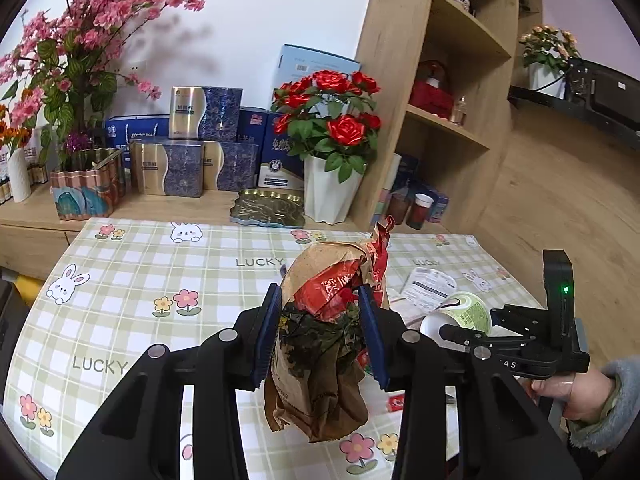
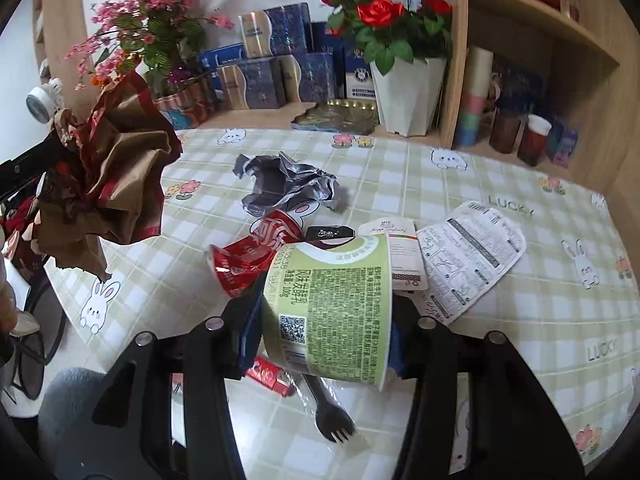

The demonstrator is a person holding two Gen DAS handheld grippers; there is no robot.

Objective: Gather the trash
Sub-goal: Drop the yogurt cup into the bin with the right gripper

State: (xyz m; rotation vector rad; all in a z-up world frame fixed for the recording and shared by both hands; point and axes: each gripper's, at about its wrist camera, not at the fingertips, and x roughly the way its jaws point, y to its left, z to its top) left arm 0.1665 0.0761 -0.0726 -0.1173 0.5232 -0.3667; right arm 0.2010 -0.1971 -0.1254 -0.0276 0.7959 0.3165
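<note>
My left gripper (image 1: 322, 334) is shut on a crumpled brown and red paper bag (image 1: 324, 344), held above the checked tablecloth (image 1: 132, 292). The bag also shows at the left of the right wrist view (image 2: 112, 188). My right gripper (image 2: 324, 316) is shut on a green and white yogurt cup (image 2: 332, 308) lying on its side; the cup also shows in the left wrist view (image 1: 460, 314). On the table lie a crushed red can (image 2: 256, 252), crumpled silver foil (image 2: 288, 184), a black plastic fork (image 2: 330, 412), a small red wrapper (image 2: 268, 374) and a white printed label (image 2: 472, 252).
A white pot of red roses (image 1: 330, 188), gift boxes (image 1: 188, 168), a green tray (image 1: 268, 210) and a pink flower arrangement (image 1: 84, 184) stand on the wooden ledge behind the table. A wooden shelf unit (image 1: 452, 80) stands at the right.
</note>
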